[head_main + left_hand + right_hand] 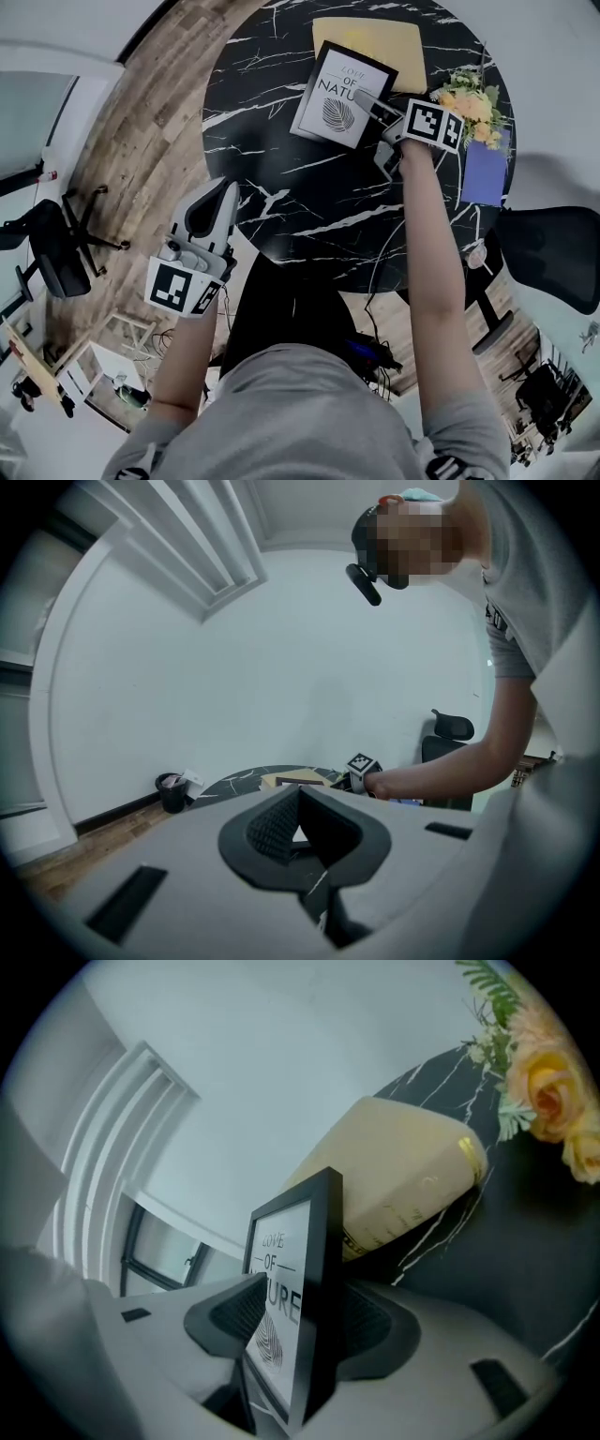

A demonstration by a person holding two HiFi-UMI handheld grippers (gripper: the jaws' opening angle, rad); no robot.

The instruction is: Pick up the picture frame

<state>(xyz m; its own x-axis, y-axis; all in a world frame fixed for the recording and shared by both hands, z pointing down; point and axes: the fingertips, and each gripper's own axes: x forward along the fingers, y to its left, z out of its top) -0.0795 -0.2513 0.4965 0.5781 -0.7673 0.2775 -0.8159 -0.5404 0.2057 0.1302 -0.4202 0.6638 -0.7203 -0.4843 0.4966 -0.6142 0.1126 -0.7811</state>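
The left claw (221, 192) hangs closed and empty off the near rim of the black marble desk (309, 216), probably parked there because this pick needs one hand. Farther in, the right claw (298, 1314) is spread wide and reaches over the picture frame (342, 94), likely to straddle its thin right edge. That edge sits between the pads, which are not clamped on it. The frame lies on the desk's far half, its top corner overlapping a yellow envelope (384, 37).

Two hand-held grippers (220, 192) (367, 99), one picture frame (339, 96), one envelope (370, 37), one bouquet (472, 101)
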